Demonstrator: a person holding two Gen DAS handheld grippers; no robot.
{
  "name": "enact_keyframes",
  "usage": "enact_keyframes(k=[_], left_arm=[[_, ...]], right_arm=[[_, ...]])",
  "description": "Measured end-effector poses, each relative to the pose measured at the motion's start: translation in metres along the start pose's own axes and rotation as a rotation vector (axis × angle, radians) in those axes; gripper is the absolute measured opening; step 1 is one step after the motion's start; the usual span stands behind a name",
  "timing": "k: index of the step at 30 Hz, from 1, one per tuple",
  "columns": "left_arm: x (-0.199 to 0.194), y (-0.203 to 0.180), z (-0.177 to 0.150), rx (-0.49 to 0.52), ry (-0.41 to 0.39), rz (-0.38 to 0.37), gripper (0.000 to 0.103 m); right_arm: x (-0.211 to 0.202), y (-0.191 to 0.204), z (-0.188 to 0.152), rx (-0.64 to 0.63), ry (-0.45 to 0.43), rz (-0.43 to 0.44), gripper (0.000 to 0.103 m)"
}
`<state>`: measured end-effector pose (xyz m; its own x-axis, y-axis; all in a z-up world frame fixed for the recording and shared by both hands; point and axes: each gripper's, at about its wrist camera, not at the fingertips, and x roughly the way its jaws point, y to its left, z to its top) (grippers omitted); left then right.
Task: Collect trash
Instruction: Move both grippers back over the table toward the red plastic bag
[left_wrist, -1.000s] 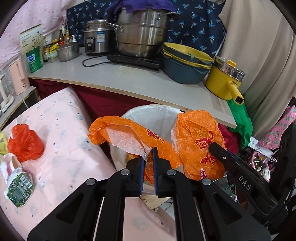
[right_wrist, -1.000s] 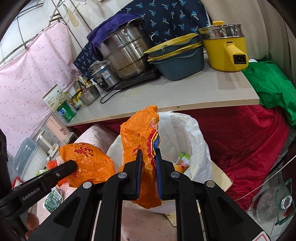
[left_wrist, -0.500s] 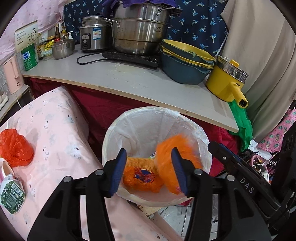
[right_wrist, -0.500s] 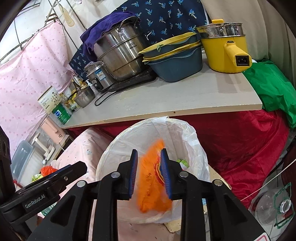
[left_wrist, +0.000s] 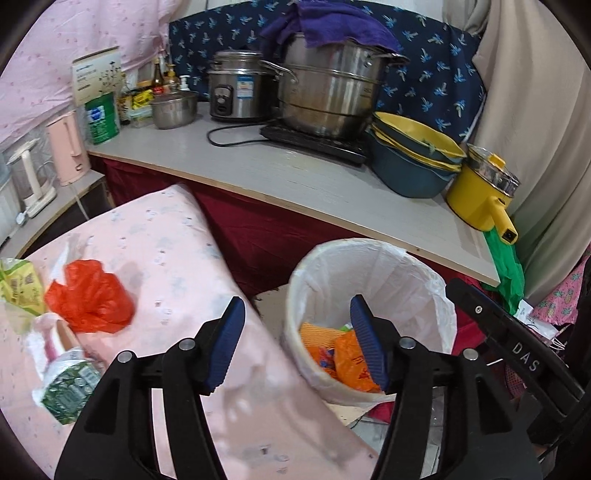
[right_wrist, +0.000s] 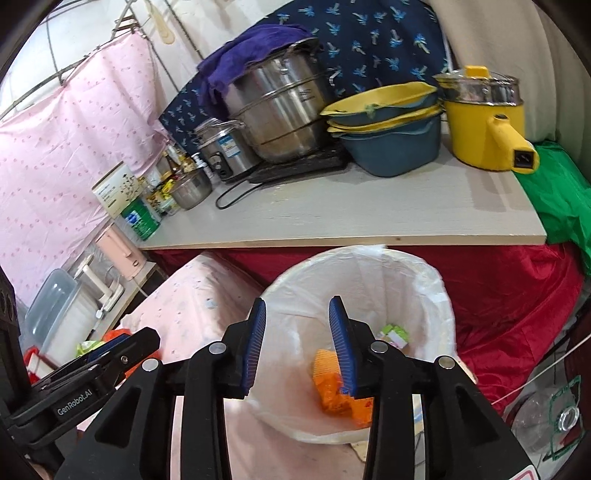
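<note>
bin: orange bags inside | both grippers gaping, empty | next up red bag, on pink table left of bin, so left gripper is nearer than right gripper

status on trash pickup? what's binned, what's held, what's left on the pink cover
Done: orange bags lie inside the white-lined bin, atop other scraps. In hand: nothing; left gripper and right gripper are both open and empty, above the bin. Left: on the pink cover, a red bag, a yellow-green wrapper and a green-printed packet.
</note>
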<state>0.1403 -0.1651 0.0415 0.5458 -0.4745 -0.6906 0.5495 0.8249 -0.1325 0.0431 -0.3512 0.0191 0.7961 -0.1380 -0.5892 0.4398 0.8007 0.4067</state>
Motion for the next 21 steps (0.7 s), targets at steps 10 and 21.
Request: enact_keyframes(k=[10, 21], left_arm=[[-0.045, 0.074, -0.006, -0.079, -0.032, 0.133, 0.065], [-0.070, 0.160, -0.026, -0.230, -0.016, 0.255, 0.071]], right_arm=[[0.002, 0.090, -0.004, -0.110, 0.026, 0.102, 0.041], [0.025, 0.173, -0.031, -0.215, 0.113, 0.198, 0.045]])
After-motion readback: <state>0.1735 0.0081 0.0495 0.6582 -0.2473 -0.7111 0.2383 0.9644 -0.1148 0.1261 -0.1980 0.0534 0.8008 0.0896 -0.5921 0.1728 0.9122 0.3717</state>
